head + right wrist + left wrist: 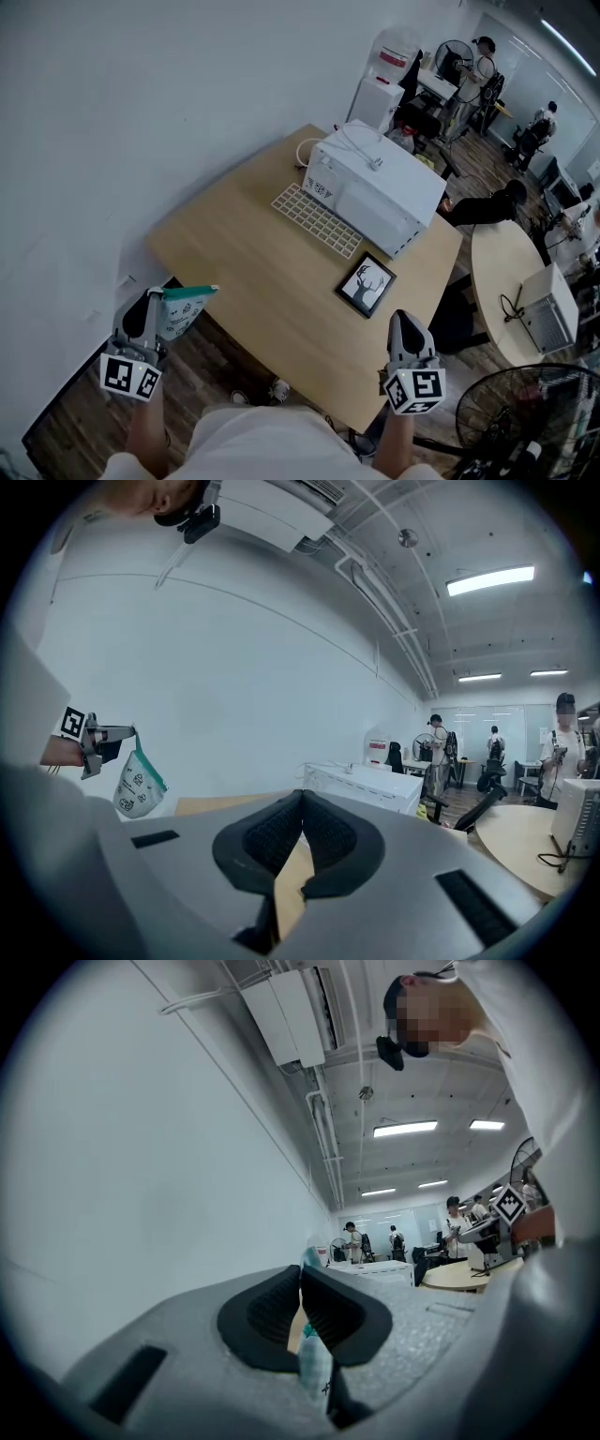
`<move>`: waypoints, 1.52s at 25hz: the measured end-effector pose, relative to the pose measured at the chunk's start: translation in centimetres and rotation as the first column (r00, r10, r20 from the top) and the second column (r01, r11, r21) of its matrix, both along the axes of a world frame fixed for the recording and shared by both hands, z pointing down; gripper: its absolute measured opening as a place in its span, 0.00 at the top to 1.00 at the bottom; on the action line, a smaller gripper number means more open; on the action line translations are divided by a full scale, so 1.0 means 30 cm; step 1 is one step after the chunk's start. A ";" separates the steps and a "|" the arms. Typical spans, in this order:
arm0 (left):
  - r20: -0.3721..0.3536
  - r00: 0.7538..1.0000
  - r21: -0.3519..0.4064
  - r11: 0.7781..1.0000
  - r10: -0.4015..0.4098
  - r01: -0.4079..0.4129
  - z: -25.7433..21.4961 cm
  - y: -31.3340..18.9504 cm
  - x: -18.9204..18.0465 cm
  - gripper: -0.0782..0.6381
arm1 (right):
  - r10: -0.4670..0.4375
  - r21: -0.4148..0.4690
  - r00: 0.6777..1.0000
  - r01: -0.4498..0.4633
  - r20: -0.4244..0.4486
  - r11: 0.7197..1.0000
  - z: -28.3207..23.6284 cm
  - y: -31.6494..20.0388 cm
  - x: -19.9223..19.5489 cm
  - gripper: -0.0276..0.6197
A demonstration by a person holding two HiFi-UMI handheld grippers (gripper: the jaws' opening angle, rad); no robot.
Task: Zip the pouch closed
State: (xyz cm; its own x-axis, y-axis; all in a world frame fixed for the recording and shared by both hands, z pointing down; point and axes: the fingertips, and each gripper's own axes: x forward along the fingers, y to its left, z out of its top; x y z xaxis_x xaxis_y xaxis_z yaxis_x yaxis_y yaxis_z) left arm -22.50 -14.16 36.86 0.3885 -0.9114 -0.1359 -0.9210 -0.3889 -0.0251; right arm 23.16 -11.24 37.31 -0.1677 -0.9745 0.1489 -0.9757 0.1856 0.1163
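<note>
A small white pouch (181, 310) with green trim and printed marks hangs off the table's left edge, pinched at its top by my left gripper (156, 294). The left gripper view shows its dark pads shut on the pouch's thin edge (314, 1361). From the right gripper view the pouch (138, 785) dangles below the left gripper (111, 734), away from the table. My right gripper (404, 322) is held over the table's near right corner, shut with nothing in it; its pads (323, 834) meet over bare tabletop.
On the wooden table (253, 253) stand a white box-shaped appliance (375, 187), a white keyboard (316, 220) and a framed deer picture (366, 284). A round table (511, 281), a fan (525, 412) and several people are at the right.
</note>
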 end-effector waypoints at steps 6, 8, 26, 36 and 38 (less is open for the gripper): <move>0.000 1.000 0.010 1.000 0.001 -0.001 -0.013 -0.005 0.012 0.87 | -0.005 -0.001 1.000 0.005 0.007 1.000 0.004 -0.008 0.003 0.95; 0.001 1.000 0.010 1.000 0.003 -0.003 -0.015 -0.006 0.015 0.87 | 0.000 -0.001 1.000 0.000 0.009 1.000 0.005 -0.008 0.011 0.95; 0.010 0.999 -0.006 0.999 0.035 -0.035 -0.006 -0.027 0.061 0.87 | 0.002 -0.030 1.000 -0.002 0.006 1.000 0.046 0.012 0.011 0.95; 0.010 0.998 0.009 0.998 0.058 -0.058 -0.028 -0.045 0.087 0.87 | 0.046 -0.021 0.999 -0.046 -0.001 0.999 0.034 0.032 0.066 0.95; 0.007 0.998 0.008 0.998 0.061 -0.061 -0.028 -0.047 0.087 0.87 | 0.050 -0.020 0.999 -0.050 -0.001 0.999 0.032 0.033 0.064 0.95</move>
